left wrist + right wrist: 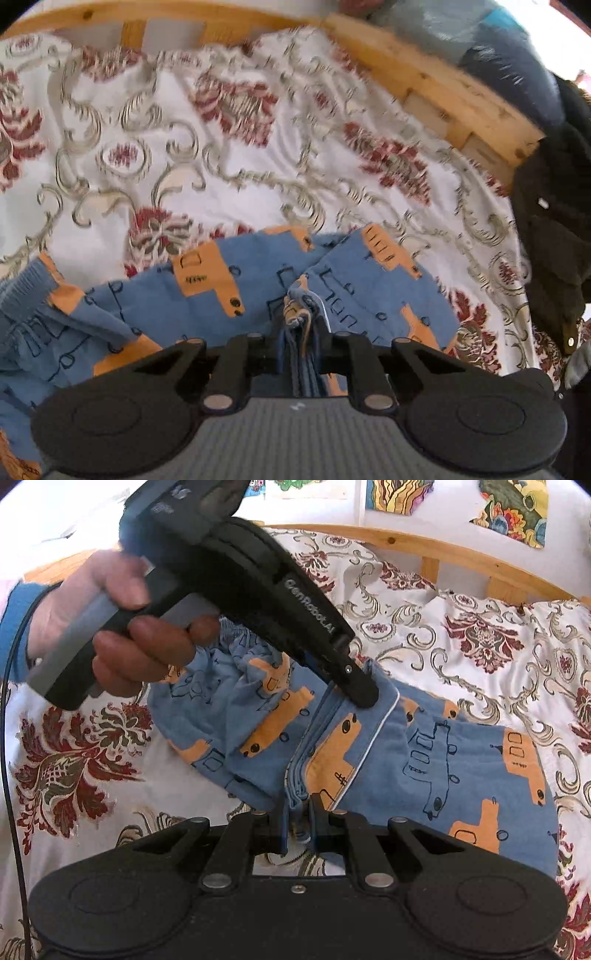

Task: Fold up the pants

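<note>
The pants [255, 291] are blue with orange vehicle prints and lie bunched on a floral bedspread. My left gripper [301, 332] is shut on a gathered edge of the pants. In the right wrist view the pants [461, 768] spread to the right, with the elastic waistband at the upper left. My right gripper [297, 812] is shut on stacked edges of the pants. The left gripper also shows in the right wrist view [364, 696], held by a hand, clamped on the same fabric edge a little farther along.
The bedspread [184, 155] is white with red and grey flowers. A wooden bed frame [443, 96] runs along the far side. Dark clothing [554, 229] hangs at the right. A black cable [11, 738] runs down the left edge.
</note>
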Tool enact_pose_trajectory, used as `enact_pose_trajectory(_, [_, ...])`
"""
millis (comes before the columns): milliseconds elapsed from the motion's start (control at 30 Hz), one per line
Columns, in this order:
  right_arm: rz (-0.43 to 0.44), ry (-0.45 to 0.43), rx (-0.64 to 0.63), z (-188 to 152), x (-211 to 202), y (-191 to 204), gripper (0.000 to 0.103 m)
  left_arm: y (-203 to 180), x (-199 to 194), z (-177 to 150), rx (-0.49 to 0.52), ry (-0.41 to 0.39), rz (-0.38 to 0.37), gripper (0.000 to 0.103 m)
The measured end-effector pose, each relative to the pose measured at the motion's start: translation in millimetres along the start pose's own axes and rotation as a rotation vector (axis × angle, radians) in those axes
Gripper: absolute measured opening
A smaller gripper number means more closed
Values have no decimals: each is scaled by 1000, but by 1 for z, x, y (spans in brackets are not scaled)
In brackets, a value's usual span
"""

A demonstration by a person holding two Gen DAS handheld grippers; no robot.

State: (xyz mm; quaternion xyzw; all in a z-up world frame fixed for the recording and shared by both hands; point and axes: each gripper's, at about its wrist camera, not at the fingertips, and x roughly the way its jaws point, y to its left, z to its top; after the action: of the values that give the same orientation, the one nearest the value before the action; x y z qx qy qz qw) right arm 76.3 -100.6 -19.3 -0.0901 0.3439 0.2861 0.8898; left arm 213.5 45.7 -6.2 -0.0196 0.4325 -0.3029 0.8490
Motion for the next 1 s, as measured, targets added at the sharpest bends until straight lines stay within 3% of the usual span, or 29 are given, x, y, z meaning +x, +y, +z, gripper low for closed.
enact_pose_trajectory(67, [4,3,3,2,3,0,11,-1,-3,0,21,-31,2,16])
enact_pose_trajectory(133, [11,25,9,2,9,0,13,2,6,-1,39,-3,46,16])
enact_pose_trajectory(233, [26,39,12,2,10,0,22,17,23,-4,-28,83,99,30])
enact_pose_trajectory(300, [42,39,22,3,6,-1,26,25,21,-6,-85,74,86,39])
enact_pose_trajectory(400, [44,11,30,3,-8,-6,29,27,9,-7,-89,50,112,52])
enact_pose_trajectory(600, [-78,-23,42,5,-15,-30,37,24,-5,-21,-86,38,217,57])
enact_pose_trajectory(733, [32,41,49,1,-1,-29,46,29,-17,-35,-135,18,261,57])
enact_pose_trajectory(867, [106,7,-51,3,-9,-6,52,34,-34,-47,-197,-18,291,57])
enact_pose_trajectory(1000, [99,-32,-26,9,-13,-7,59,30,-56,-58,-220,-56,313,58])
